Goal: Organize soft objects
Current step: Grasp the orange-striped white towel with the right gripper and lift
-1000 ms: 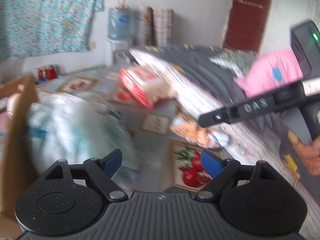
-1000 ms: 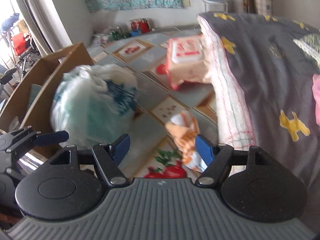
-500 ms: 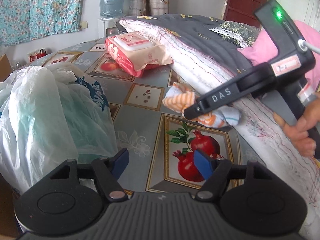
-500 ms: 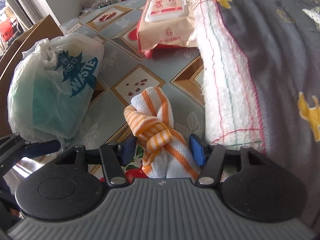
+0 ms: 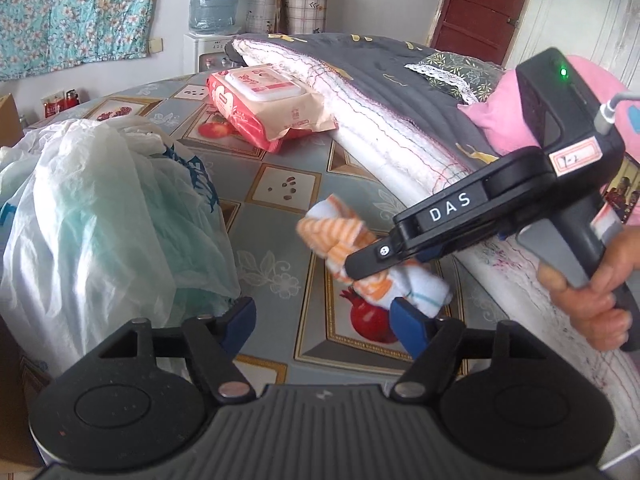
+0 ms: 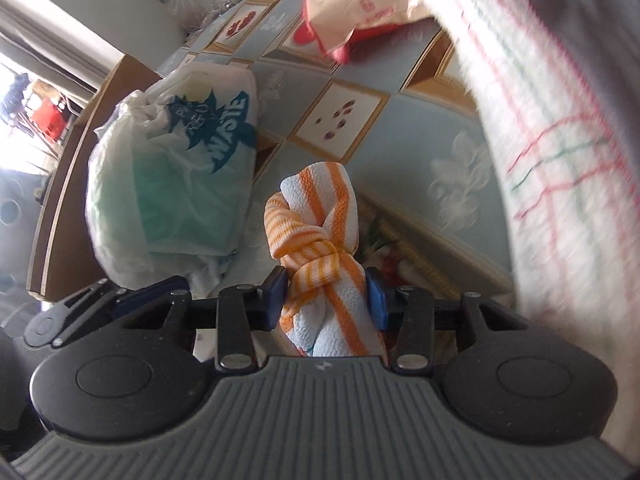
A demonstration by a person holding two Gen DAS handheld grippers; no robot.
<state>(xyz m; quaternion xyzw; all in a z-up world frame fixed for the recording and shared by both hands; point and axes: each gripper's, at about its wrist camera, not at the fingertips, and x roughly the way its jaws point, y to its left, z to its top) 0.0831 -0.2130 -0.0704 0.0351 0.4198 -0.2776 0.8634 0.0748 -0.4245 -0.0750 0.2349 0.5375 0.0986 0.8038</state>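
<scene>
1. Bedding (image 5: 384,120) still sprawled over the tabletop (image 5: 280,268), with the plastic bag (image 5: 100,220) and wipes pack (image 5: 268,108) unsorted.
2. Knotted striped cloth (image 6: 320,264) sat on the tabletop, the right tool (image 6: 326,298) having just closed onto it.
3. Left tool (image 5: 324,320) hung wide and empty; sorting looked barely begun.

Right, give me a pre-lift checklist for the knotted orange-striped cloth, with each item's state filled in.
1. Right tongs have just been closing, and both pads now press the knotted cloth: ok.
2. Grip sits at the knot, not a loose end: ok.
3. Left tongs open, nothing between them: ok.
4. Left tongs clear of the cloth: not ok, one blue fingertip sits right beside it.
5. Plastic bag apart from the cloth: ok.
6. Cloth already off the tablecloth: cannot tell.
</scene>
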